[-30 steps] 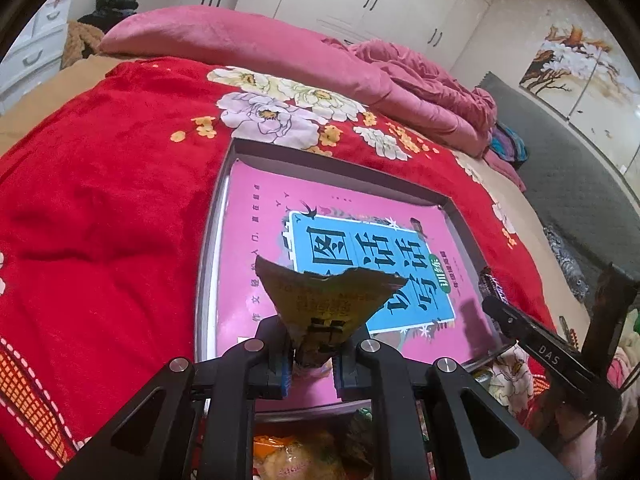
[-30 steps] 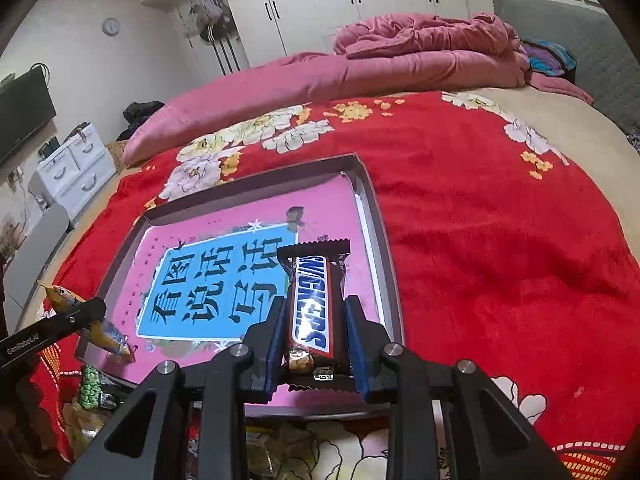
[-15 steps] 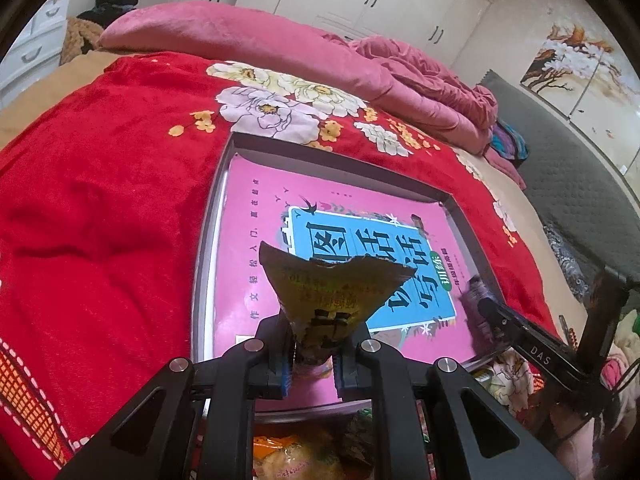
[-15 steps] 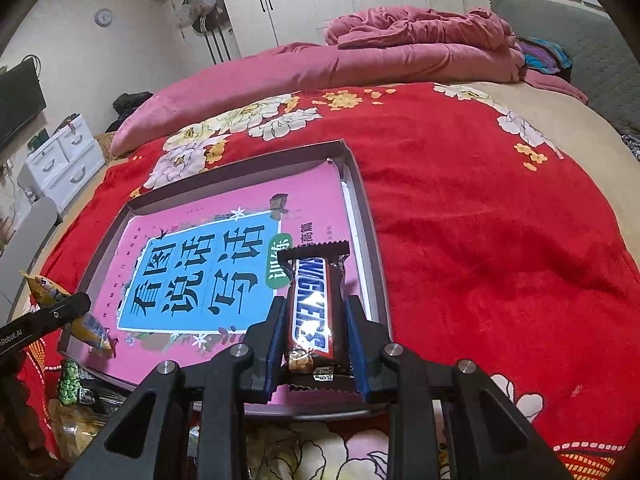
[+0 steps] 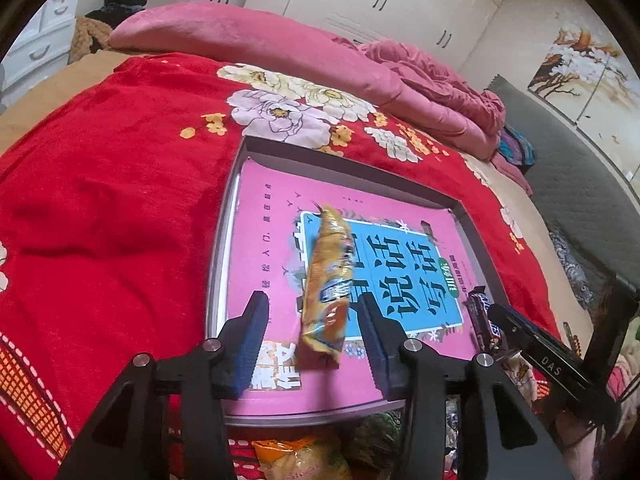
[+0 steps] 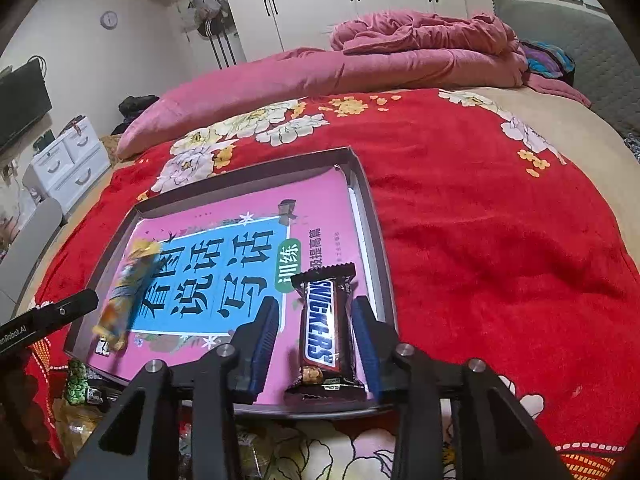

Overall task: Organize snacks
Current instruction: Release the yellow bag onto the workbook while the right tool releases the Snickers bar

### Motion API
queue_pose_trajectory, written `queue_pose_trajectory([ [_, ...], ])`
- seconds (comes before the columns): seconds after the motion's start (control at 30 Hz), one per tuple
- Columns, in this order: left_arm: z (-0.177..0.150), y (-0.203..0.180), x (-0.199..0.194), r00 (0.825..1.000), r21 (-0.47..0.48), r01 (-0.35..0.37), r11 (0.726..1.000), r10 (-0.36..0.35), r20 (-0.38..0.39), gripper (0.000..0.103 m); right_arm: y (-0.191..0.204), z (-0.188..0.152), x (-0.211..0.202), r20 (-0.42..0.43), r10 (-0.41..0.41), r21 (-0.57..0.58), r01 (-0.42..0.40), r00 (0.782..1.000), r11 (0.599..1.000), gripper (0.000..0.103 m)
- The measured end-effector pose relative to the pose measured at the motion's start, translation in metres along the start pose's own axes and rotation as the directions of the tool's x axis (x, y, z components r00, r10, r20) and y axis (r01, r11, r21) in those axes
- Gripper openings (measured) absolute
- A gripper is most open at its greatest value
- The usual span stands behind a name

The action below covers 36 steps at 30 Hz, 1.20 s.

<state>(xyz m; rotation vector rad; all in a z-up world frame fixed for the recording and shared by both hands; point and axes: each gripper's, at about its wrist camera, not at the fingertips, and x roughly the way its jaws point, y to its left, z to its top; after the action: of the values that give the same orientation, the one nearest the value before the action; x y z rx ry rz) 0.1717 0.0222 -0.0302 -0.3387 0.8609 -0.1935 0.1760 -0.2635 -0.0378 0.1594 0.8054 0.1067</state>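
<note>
I'm working over a bed covered by a red flowered blanket (image 5: 100,208), with a pink quilt and white wardrobes behind it, and on the blanket sits a shallow grey tray (image 5: 218,264) lined with a pink and blue book cover (image 5: 272,216). Starting on the left, my left claw (image 5: 312,334) has just been opening: its blue pads stand apart with a clear gap on either side of the yellow snack packet (image 5: 328,284), which looks blurred and seems to be dropping or just landing on the left half of the cover. That packet runs lengthwise away from the claw, its near end between the jaws and its far end pointing toward the tray's back wall. Moving right, my right claw (image 6: 316,338) has also just been opening, but only slightly, so it is narrow; the Snickers bar (image 6: 326,328) lies flat between the pads near the tray's right wall (image 6: 376,248), and the right pad sits so close I can't tell whether it is touching. The bar's long axis likewise points straight ahead of the claw, roughly parallel to the packet. I judge that both snacks are now delivered, so the next move is a straight pull back along each item's axis, and the loose wrappers (image 6: 80,384) just outside the tray's near-left corner lie closer to my left hand.
</note>
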Motion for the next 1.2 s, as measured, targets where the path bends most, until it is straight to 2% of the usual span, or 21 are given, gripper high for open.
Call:
queue_pose_trajectory([
  [0.13, 0.000, 0.000, 0.000, 1.000, 0.002, -0.001, 1.000, 0.001, 0.000, 0.049, 0.001, 0.000, -0.001, 0.004, -0.001, -0.003, 0.001, 1.000, 1.000, 0.038],
  [0.2, 0.000, -0.001, -0.001, 1.000, 0.002, -0.001, 1.000, 0.001, 0.000, 0.054, 0.000, 0.001, -0.002, 0.010, 0.002, -0.001, -0.002, 1.000, 1.000, 0.039],
  [0.3, 0.000, -0.001, -0.001, 1.000, -0.001, 0.000, 1.000, 0.000, 0.004, 0.057, 0.001, 0.002, -0.006, 0.026, 0.014, 0.001, -0.014, 1.000, 1.000, 0.044],
  [0.63, 0.001, -0.001, -0.009, 0.999, 0.011, -0.010, 1.000, 0.010, 0.031, 0.069, 0.009, 0.005, -0.021, 0.095, 0.060, -0.032, -0.057, 0.994, 0.998, 0.051],
  [0.77, 0.002, 0.000, -0.014, 0.999, 0.015, -0.010, 1.000, 0.009, 0.045, 0.075, 0.011, 0.006, -0.028, 0.120, 0.073, -0.041, -0.069, 0.990, 0.997, 0.062],
  [1.2, 0.000, 0.002, -0.029, 0.997, 0.037, -0.003, 0.999, 0.000, 0.073, 0.078, 0.024, 0.001, -0.042, 0.147, 0.088, -0.079, -0.077, 0.985, 0.994, 0.073],
])
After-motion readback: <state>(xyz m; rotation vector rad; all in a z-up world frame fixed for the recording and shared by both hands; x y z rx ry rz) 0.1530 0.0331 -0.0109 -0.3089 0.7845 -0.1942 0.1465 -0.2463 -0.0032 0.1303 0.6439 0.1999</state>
